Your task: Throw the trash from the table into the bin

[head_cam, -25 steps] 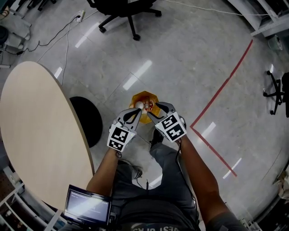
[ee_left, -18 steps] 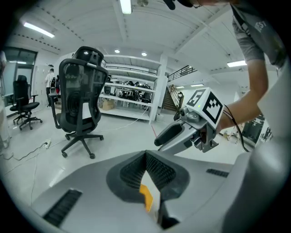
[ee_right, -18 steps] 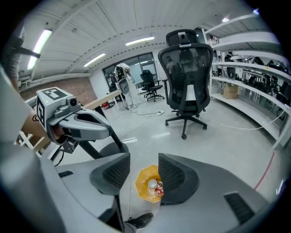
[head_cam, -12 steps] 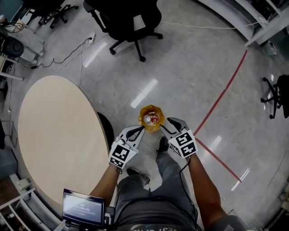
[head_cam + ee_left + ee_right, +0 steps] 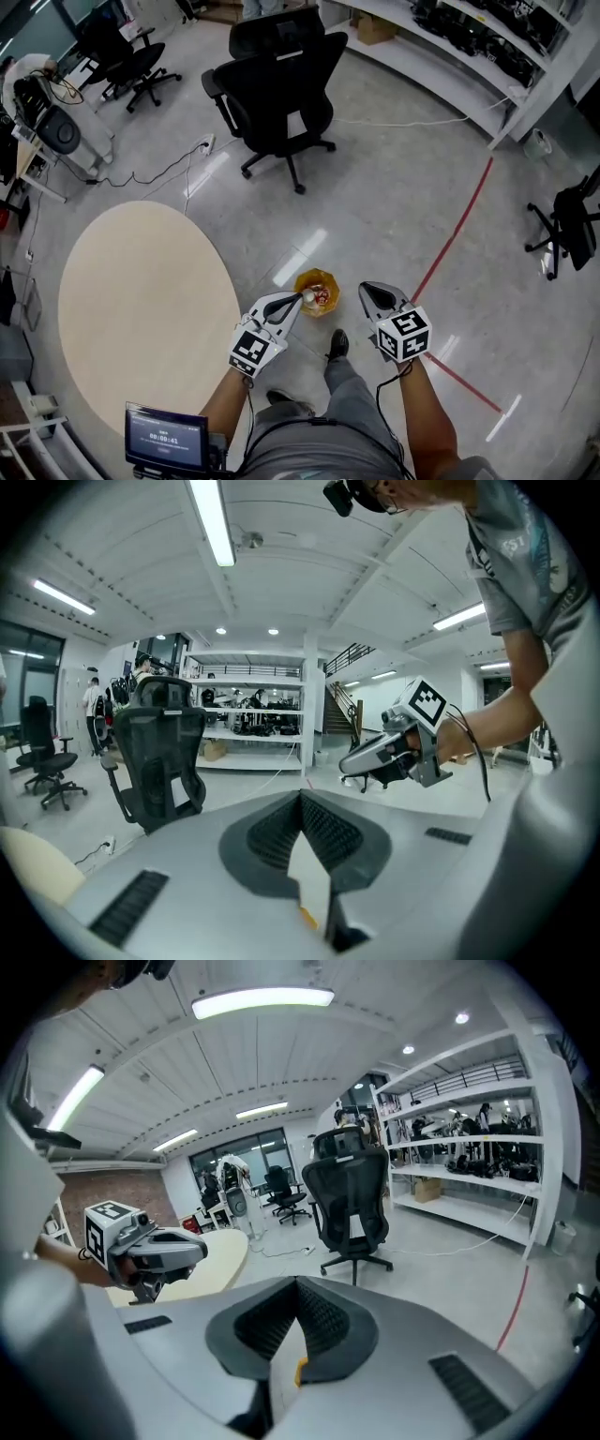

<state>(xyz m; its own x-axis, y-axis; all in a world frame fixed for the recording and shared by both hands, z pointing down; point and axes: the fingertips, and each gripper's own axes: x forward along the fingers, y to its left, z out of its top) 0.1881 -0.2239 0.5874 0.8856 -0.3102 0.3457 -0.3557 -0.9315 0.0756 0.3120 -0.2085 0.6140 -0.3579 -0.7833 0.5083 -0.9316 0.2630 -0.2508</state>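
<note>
An orange bin point(image 5: 317, 273) stands on the floor just beyond my feet, holding a white crumpled ball and a red scrap point(image 5: 322, 298). The round beige table point(image 5: 141, 300) lies to its left with a bare top. My left gripper point(image 5: 302, 298) hangs over the bin's near left rim, jaws together and nothing between them. It also shows in its own view point(image 5: 302, 794) and in the right gripper view point(image 5: 202, 1249). My right gripper point(image 5: 364, 287) is to the right of the bin, shut and empty; its jaws meet in its own view point(image 5: 298, 1281).
A black office chair point(image 5: 281, 84) stands on the floor beyond the bin, with more chairs at far left and right. A red tape line point(image 5: 459, 234) crosses the floor on the right. Shelving point(image 5: 469, 37) runs along the back. A small screen point(image 5: 167, 436) sits at my left hip.
Both grippers have risen away from the bin's mouth and spread apart, and the view has lifted with them. The right gripper's jaws have closed. The trash stays in the bin.
</note>
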